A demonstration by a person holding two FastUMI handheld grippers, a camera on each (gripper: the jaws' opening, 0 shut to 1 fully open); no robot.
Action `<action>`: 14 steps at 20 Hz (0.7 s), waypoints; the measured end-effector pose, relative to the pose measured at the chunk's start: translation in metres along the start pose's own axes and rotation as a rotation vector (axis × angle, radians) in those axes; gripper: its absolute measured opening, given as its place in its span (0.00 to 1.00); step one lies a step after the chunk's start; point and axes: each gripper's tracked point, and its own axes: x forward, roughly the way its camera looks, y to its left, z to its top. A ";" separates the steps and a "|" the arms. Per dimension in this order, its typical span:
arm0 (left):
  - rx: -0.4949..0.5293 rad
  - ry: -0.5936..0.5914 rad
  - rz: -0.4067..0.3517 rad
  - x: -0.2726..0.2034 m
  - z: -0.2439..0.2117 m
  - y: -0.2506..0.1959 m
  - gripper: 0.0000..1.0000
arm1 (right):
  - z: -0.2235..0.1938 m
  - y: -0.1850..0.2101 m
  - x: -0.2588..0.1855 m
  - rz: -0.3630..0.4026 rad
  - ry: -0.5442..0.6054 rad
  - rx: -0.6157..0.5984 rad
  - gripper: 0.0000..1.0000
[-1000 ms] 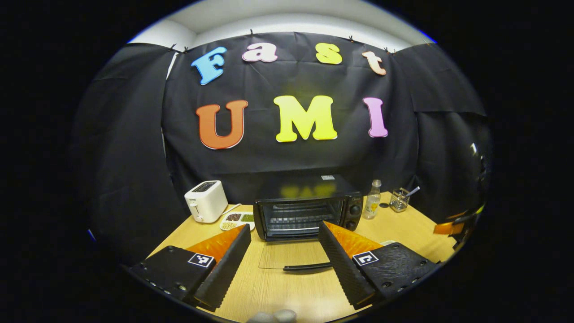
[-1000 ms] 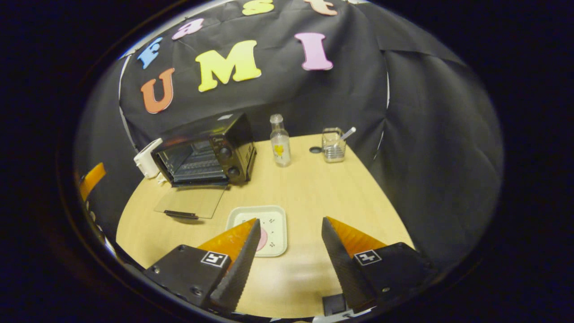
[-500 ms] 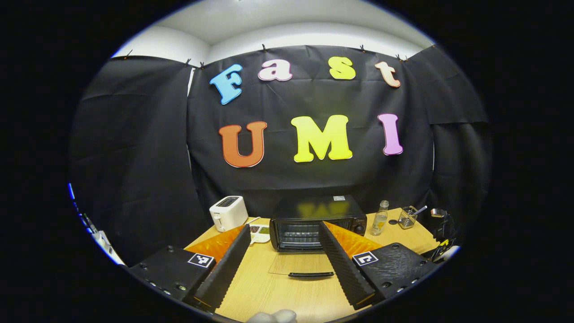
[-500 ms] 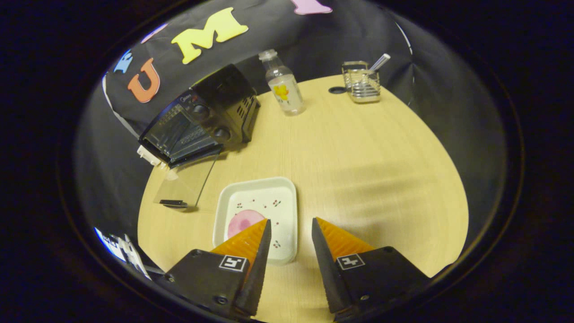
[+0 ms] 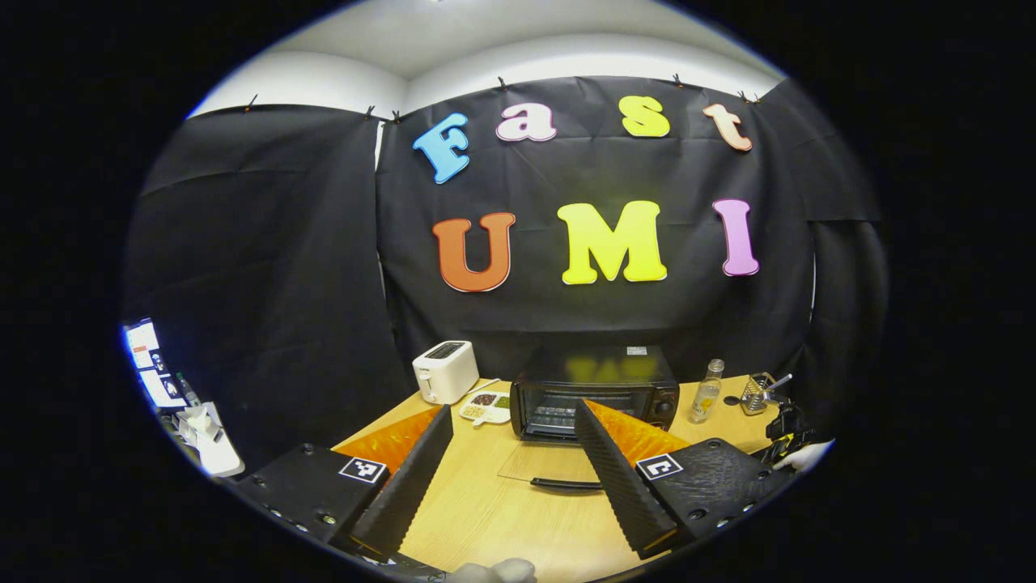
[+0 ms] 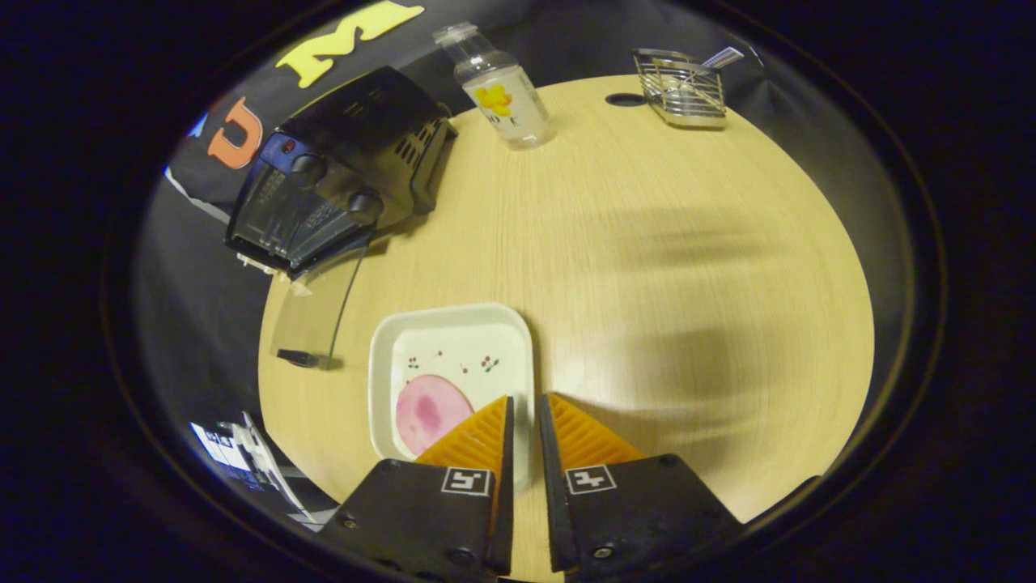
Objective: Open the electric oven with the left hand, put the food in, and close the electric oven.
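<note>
The white square plate [image 6: 453, 356] with the pink round slice [image 6: 427, 411] is pinched at its rim by the right gripper [image 6: 524, 405]; the left gripper [image 5: 514, 419] is held wide open before the black electric oven [image 5: 597, 392], whose glass door [image 5: 541, 465] is seen lowered onto the wooden worktop [image 5: 486, 518].

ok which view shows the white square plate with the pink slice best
The right gripper view: the white square plate lies close below the camera, its rim and the pink slice plain, the right gripper nearly closed over its edge. In the left gripper view I cannot make the plate out.
</note>
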 end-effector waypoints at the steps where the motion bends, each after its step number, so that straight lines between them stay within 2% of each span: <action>1: -0.011 -0.001 0.012 -0.002 0.000 0.001 0.96 | -0.002 -0.001 0.003 -0.007 0.034 -0.006 0.17; 3: -0.030 0.002 0.031 -0.006 -0.007 0.001 0.96 | 0.000 -0.003 0.004 0.000 0.101 0.011 0.10; 4: -0.039 0.003 0.038 -0.009 -0.008 0.000 0.96 | 0.001 -0.003 0.004 0.019 0.125 0.038 0.10; 8: -0.052 -0.013 0.060 -0.020 -0.008 -0.001 0.96 | 0.002 -0.002 0.002 0.202 0.196 0.183 0.04; 11: -0.043 -0.012 0.069 -0.025 -0.005 0.000 0.96 | 0.000 0.000 0.000 0.350 0.182 0.300 0.02; 14: -0.018 0.006 0.059 -0.024 -0.003 0.003 0.96 | 0.001 -0.003 -0.004 0.423 0.113 0.394 0.04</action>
